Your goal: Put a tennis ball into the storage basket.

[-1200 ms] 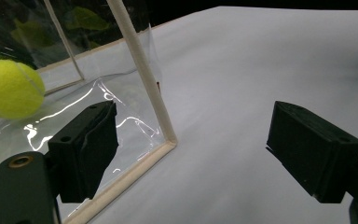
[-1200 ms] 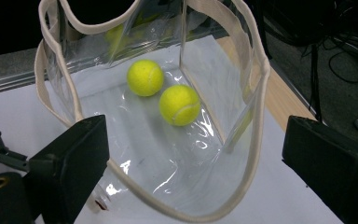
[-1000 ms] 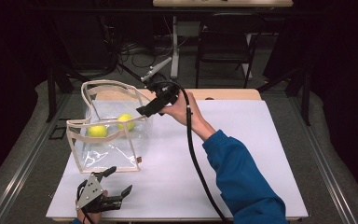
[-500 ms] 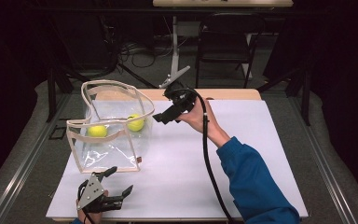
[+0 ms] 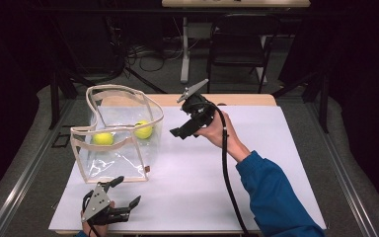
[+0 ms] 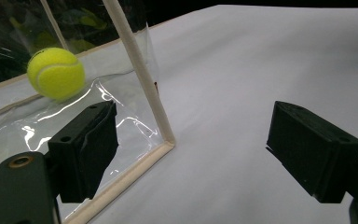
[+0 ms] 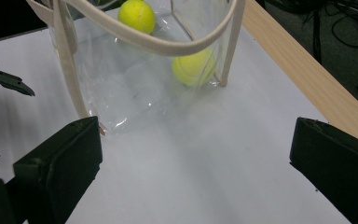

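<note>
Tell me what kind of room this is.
Probably a lab or recording studio: a white-topped work table, dark surroundings, loose cables on the grey floor, and a black folding chair behind.

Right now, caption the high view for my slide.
Right gripper open beside a clear tote bag holding two tennis balls; left gripper open near its front corner.
</note>
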Tool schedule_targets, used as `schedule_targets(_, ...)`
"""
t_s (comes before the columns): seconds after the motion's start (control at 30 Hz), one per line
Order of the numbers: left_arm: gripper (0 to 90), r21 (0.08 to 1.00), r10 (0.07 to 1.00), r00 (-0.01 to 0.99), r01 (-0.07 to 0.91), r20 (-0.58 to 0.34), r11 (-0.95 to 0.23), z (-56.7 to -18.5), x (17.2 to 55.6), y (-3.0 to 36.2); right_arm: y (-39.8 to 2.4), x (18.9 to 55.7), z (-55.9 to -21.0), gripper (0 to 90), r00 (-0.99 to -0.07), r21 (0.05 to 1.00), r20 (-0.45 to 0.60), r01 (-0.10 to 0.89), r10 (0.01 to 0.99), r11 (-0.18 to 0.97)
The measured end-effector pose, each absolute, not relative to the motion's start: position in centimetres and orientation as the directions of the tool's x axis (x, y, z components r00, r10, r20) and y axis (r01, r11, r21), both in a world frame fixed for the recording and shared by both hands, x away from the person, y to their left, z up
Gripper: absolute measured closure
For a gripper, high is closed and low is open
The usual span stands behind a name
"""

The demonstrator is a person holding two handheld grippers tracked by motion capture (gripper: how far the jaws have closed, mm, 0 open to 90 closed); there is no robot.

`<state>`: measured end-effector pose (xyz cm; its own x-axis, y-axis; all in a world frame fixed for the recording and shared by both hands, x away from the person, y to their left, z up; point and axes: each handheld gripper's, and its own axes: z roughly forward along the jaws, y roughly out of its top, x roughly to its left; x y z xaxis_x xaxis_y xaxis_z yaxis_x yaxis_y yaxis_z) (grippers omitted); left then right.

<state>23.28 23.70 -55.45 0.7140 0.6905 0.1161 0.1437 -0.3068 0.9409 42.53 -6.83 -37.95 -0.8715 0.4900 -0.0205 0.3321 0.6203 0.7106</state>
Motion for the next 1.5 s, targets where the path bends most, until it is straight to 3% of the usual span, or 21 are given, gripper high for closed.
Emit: schedule_targets(1.5,15.9,0.941,0.687,0.717,0.141,0.118,-0.309,-55.4,23.3,23.6,-14.2,39.3,-43.9,0.0,-0.822,0.670,0.005,0.426,0.570,0.608)
